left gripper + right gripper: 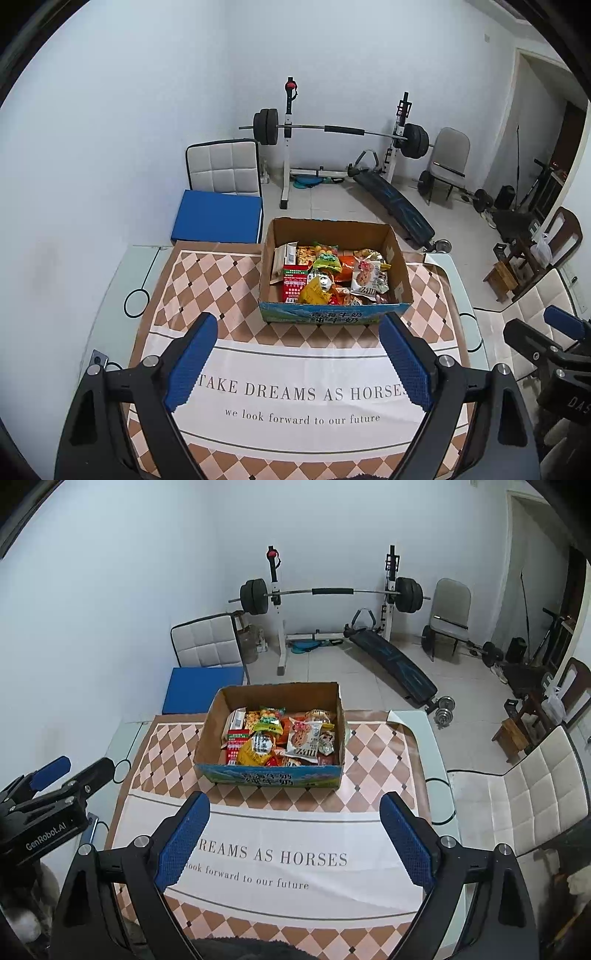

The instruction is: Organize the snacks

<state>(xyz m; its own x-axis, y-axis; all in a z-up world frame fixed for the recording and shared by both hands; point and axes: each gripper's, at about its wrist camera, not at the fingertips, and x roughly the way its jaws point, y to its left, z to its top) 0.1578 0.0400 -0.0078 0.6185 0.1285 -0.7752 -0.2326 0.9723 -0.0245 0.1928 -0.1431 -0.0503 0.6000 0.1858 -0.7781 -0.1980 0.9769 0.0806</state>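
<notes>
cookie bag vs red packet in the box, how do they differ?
The cookie bag is white with cookie pictures; the red packet is red with green trim. The cookie bag lies on top of the pile, right of centre; the red packet sits by the left wall, partly covered by a yellow bag. Both are inside the cardboard box, untouched.

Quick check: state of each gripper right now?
Left gripper: open, holding nothing.
Right gripper: open, holding nothing.
</notes>
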